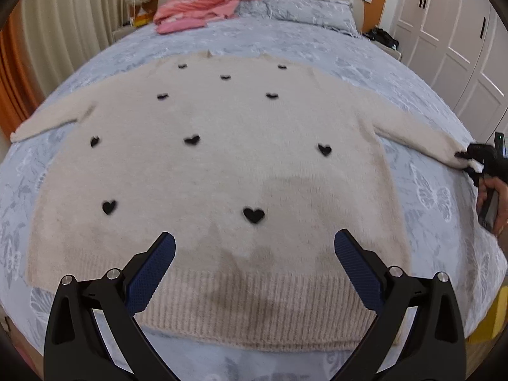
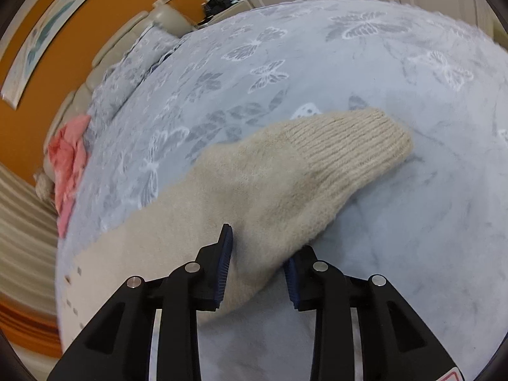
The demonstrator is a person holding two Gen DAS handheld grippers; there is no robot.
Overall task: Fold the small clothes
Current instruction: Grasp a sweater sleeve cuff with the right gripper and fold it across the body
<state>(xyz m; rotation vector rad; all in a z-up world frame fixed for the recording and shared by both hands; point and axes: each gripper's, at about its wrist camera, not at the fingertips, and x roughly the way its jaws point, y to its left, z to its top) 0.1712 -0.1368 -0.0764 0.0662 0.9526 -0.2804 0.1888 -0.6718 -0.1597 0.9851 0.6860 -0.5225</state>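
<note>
A cream knit sweater with small black hearts lies flat, front up, on the bed, both sleeves spread out sideways. My left gripper hovers open over its ribbed hem, with nothing between the blue pads. In the right wrist view my right gripper is closed across the sweater's right sleeve, just behind the ribbed cuff, with a pad against each side of the fabric. The left wrist view shows that gripper at the sleeve end by the bed's right edge, held by a hand.
The light blue butterfly-print bedspread covers the whole bed. Pink clothes are heaped near the headboard beside blue pillows. White wardrobe doors stand to the right and a curtain hangs to the left.
</note>
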